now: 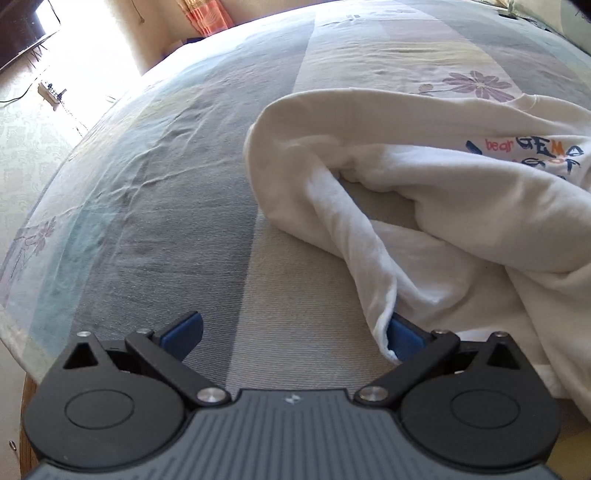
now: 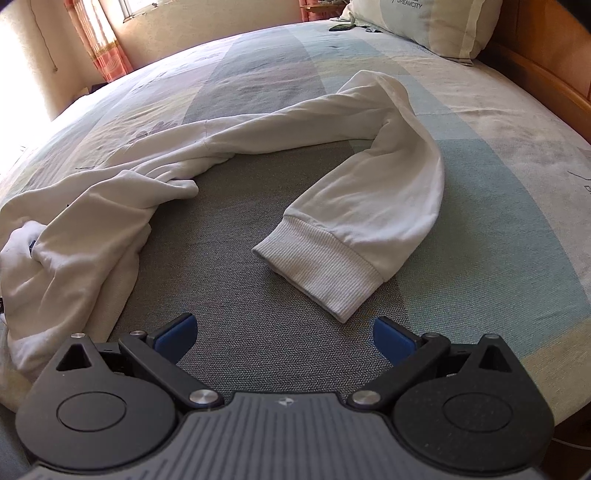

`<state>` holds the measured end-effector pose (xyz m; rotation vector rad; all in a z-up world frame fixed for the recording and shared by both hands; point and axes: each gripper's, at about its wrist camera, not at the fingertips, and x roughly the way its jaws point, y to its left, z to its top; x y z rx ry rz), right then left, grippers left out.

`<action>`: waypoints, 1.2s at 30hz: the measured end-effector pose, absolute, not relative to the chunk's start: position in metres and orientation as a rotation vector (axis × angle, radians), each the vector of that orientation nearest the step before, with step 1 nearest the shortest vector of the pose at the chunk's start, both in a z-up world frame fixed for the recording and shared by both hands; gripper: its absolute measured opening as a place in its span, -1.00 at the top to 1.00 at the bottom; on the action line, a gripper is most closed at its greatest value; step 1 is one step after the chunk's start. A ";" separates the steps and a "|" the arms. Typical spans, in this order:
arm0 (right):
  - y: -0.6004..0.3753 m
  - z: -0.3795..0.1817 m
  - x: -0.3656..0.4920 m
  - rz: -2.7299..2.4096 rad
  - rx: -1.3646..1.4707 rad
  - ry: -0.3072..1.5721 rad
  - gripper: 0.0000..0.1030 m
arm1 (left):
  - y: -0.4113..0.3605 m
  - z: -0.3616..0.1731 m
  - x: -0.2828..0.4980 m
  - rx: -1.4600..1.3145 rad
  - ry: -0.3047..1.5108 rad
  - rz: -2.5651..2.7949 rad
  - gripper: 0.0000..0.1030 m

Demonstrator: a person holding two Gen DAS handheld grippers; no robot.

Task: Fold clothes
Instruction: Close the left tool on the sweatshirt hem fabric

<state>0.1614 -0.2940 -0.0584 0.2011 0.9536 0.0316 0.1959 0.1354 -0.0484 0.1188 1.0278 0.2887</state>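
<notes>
A white sweatshirt [image 1: 424, 206] with coloured lettering lies crumpled on the bed. In the left wrist view my left gripper [image 1: 295, 332] is open, low over the bedsheet, and a hanging fold of the shirt touches its right blue pad [image 1: 404, 338]; nothing sits between the fingers. In the right wrist view the same sweatshirt [image 2: 92, 229] is bunched at the left, with one long sleeve [image 2: 388, 155] bent in an arc. The sleeve's ribbed cuff [image 2: 325, 266] lies just ahead of my right gripper [image 2: 284, 336], which is open and holds nothing.
The bed [image 2: 258, 369] has a striped grey, blue and cream sheet. A pillow [image 2: 424, 22] and a dark phone [image 2: 341, 26] lie at the head, by the wooden frame [image 2: 546, 74]. Curtains [image 2: 99, 48] hang beyond. A power strip [image 1: 51, 92] lies on the floor left of the bed.
</notes>
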 end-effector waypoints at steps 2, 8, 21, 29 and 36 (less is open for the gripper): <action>-0.294 -0.059 0.161 0.031 0.197 0.953 -1.00 | 0.147 -0.044 0.196 0.097 1.026 0.292 -0.99; -0.289 -0.062 0.164 0.044 0.202 0.961 -1.00 | 0.150 -0.044 0.187 -0.160 0.984 0.101 -0.98; -0.281 -0.068 0.162 0.088 0.211 0.986 -1.00 | 0.153 -0.073 0.179 -0.605 0.939 -0.120 -0.98; -0.279 -0.071 0.163 0.088 0.198 0.981 -1.00 | 0.188 -0.109 0.167 -1.023 0.821 -0.197 -0.98; -0.282 -0.072 0.162 0.098 0.212 0.973 -1.00 | 0.192 -0.119 0.158 -1.119 0.774 -0.184 -0.72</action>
